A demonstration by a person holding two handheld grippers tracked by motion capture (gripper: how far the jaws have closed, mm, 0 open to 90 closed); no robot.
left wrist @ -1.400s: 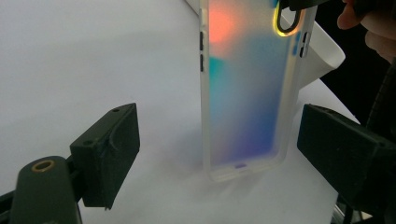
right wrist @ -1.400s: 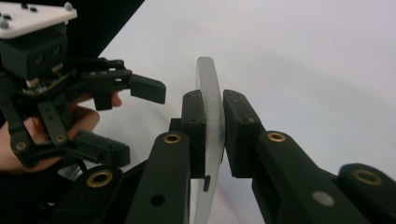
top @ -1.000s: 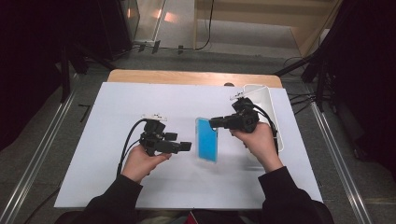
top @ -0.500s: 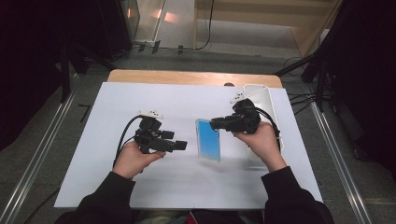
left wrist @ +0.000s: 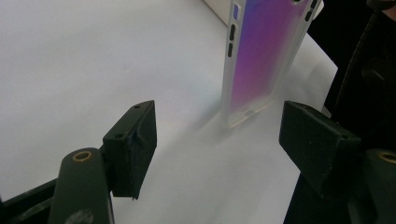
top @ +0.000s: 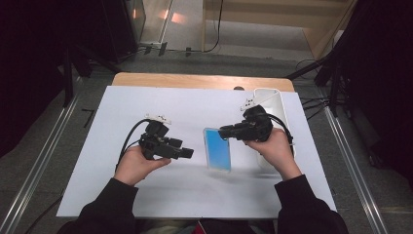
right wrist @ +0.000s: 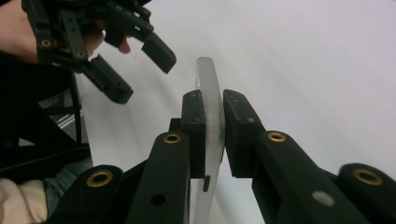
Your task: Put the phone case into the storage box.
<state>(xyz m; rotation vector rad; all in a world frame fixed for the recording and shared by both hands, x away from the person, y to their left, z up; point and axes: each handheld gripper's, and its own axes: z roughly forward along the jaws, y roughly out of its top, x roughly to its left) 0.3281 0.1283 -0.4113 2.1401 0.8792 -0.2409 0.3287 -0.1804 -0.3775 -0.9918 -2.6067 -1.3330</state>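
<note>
Since the earlier high-view frames, the phone case [top: 217,155] has tipped from a steeper, more upright stand to a lower slant over the white table sheet [top: 146,195]; the left gripper [top: 187,153] has backed away from it toward the table's left and now points at it across a clear gap; its jaws have just been closing, with nothing between them; the right gripper [top: 225,131] sits at the same place as before.

Grip state: the right gripper is clenched on the case, its two pads pressing the clear rim from both faces, as the right gripper view shows [right wrist: 212,135]; the left gripper is released, jaws apart, the case standing ahead of them and untouched [left wrist: 261,56].

Location: the case stands on its lower edge near the centre of the sheet, just left of the white tray [top: 280,105], its blue-to-purple back facing the left gripper.

Handling, as a judgement: the case is light and thin; the frosted rim looks like soft, flexible plastic, so it will bend rather than crack; the glossy back panel is probably slippery; a pinch on one rim alone lets it swing or twist.

Recommended hold: take the opposite long rim, clear of the side button cut-outs [left wrist: 231,39]; close across the thickness, not across the width.
</note>
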